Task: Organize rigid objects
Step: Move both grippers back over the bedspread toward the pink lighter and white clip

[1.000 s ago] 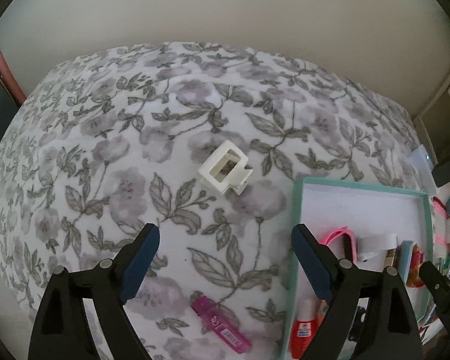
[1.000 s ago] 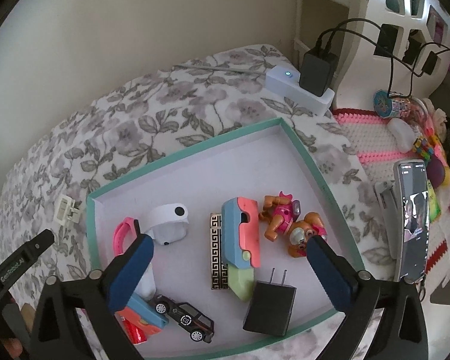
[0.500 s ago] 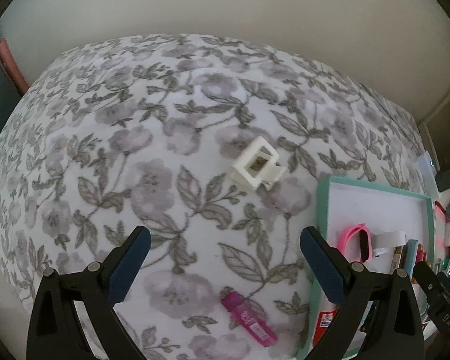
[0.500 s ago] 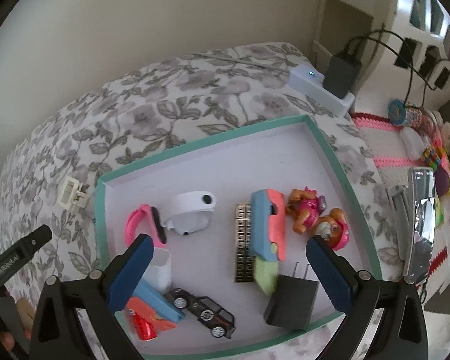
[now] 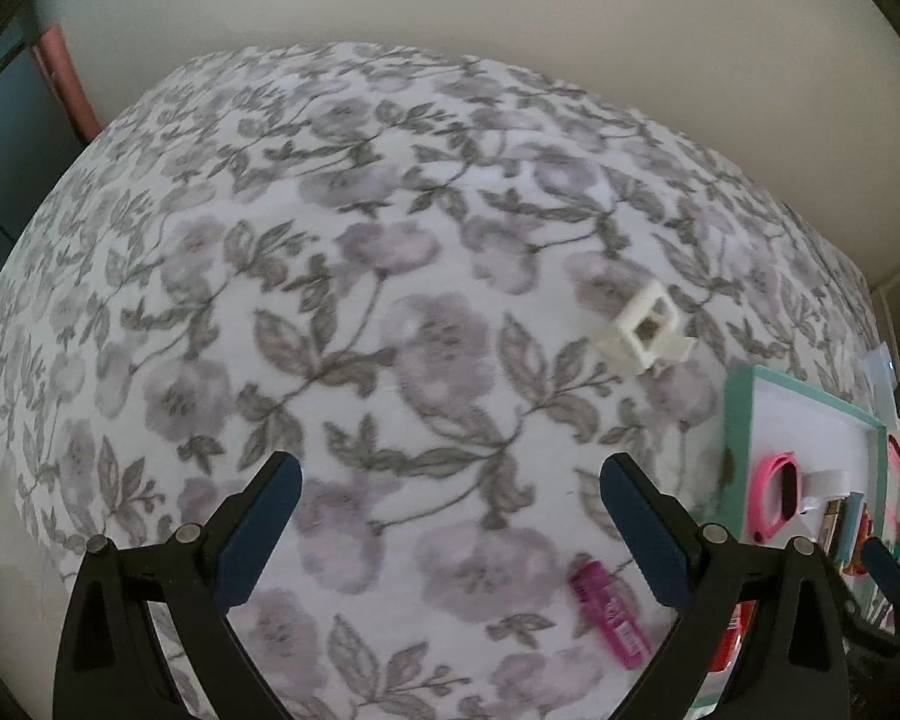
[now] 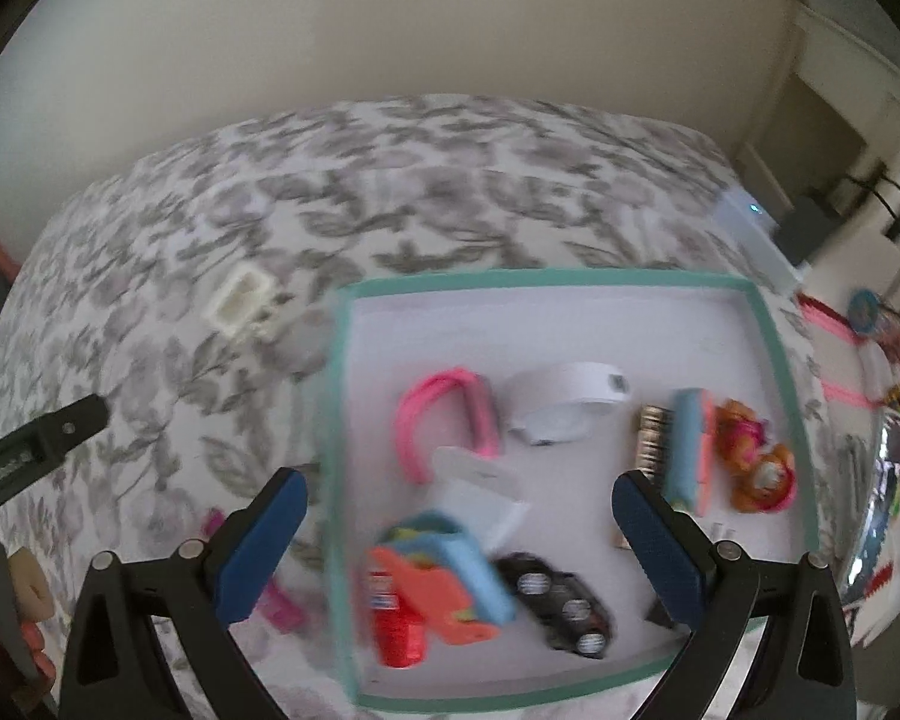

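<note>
Both views have slid leftward — your left claw [image 5: 450,516] and right claw [image 6: 459,531] gape empty. White clip [image 5: 645,330] and pink lighter [image 5: 609,612] lie on the bedspread [image 5: 330,300], outside the teal-rimmed box [image 6: 774,372] — collect next.

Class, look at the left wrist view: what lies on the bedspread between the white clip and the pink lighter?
Nothing: between the white clip and the pink lighter only bare floral bedspread shows.

Both the left gripper [image 5: 450,501] and the right gripper [image 6: 459,507] point steeply downward, jaws spread wide, gripping nothing.
</note>
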The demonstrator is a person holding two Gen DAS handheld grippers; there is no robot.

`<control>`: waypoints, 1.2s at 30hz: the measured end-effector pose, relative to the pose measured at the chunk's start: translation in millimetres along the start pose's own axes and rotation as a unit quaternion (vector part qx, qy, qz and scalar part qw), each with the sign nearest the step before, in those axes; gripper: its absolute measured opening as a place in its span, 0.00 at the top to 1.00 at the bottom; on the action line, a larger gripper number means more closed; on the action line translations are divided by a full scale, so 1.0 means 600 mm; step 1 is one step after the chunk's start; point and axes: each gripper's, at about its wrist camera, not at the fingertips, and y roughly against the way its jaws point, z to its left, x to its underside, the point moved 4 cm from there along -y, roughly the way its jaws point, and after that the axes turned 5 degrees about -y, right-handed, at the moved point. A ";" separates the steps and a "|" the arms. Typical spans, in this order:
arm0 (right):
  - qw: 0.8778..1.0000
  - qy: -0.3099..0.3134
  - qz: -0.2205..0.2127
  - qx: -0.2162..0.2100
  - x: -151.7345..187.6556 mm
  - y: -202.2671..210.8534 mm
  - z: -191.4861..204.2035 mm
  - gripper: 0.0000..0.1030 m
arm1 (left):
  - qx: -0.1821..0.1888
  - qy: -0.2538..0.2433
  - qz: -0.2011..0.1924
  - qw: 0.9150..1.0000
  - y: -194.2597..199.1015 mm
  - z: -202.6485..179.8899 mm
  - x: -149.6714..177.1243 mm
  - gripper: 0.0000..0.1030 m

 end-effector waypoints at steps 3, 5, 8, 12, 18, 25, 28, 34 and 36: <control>0.999 0.031 -0.002 -0.019 0.007 0.000 0.046 0.00 | -0.001 0.017 -0.001 1.000 0.000 0.021 0.001 0.03; 0.999 0.048 0.003 -0.026 0.015 -0.006 0.070 0.00 | 0.002 0.027 0.000 1.000 -0.002 0.032 0.001 0.03; 0.997 0.073 0.014 -0.032 0.028 -0.019 0.104 0.00 | 0.010 0.034 0.009 0.999 -0.010 0.040 0.002 0.03; 0.994 0.093 0.024 -0.045 0.044 -0.028 0.137 0.00 | 0.016 0.031 0.017 0.999 -0.013 0.040 0.003 0.03; 0.991 0.125 0.026 -0.041 0.062 -0.040 0.165 0.00 | 0.027 0.022 0.027 0.999 -0.020 0.033 0.008 0.03; 0.988 0.145 0.038 -0.036 0.079 -0.055 0.178 0.00 | 0.010 0.024 0.045 0.999 -0.036 0.038 0.023 0.03; 0.988 0.144 0.033 -0.034 0.080 -0.053 0.178 0.00 | -0.003 0.036 0.053 0.998 -0.044 0.053 0.036 0.03; 0.986 0.152 0.034 -0.057 0.086 -0.048 0.182 0.19 | -0.008 0.062 0.058 0.996 -0.048 0.081 0.051 0.03; 0.984 0.161 0.040 -0.061 0.094 -0.049 0.186 0.28 | -0.008 0.066 0.060 0.996 -0.050 0.087 0.055 0.03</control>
